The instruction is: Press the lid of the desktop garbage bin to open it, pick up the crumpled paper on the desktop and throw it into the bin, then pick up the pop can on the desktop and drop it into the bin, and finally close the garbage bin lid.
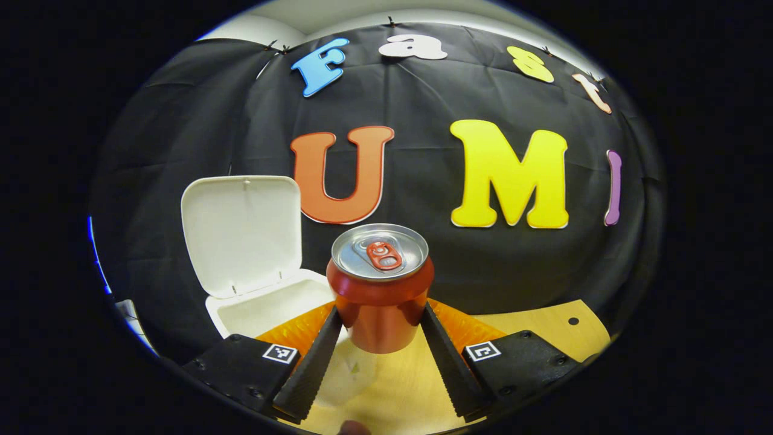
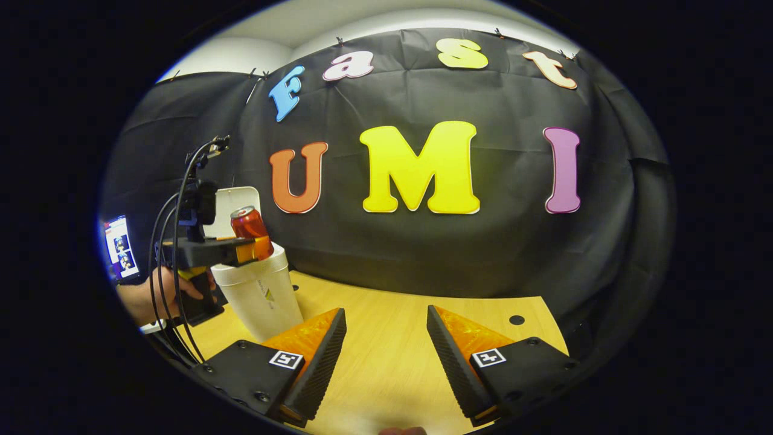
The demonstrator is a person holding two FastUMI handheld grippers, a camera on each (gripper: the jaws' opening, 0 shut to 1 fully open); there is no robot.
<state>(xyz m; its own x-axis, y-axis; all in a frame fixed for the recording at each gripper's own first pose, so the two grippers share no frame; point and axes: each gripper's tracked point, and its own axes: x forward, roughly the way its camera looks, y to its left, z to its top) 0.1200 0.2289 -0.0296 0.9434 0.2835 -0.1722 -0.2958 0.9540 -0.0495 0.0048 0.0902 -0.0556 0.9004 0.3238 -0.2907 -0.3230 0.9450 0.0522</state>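
Note:
A red pop can (image 1: 380,290) with a silver top is held upright off the table, and my left gripper (image 1: 379,320) is shut on its lower body. Just behind and left of it stands the white garbage bin (image 1: 266,311) with its lid (image 1: 241,232) swung up. In the right gripper view the same can (image 2: 250,232) hangs over the bin's (image 2: 263,296) open mouth, gripped by the left gripper (image 2: 241,251) that a hand (image 2: 157,296) holds. My right gripper (image 2: 386,338) stands open above the wooden table (image 2: 386,362), nothing between its fingers.
The wooden table (image 1: 543,332) ends at the black cloth wall and has a small dark hole (image 2: 516,319) near its right back corner. A screen (image 2: 121,244) glows at the far left. Cables (image 2: 169,241) loop from the left gripper.

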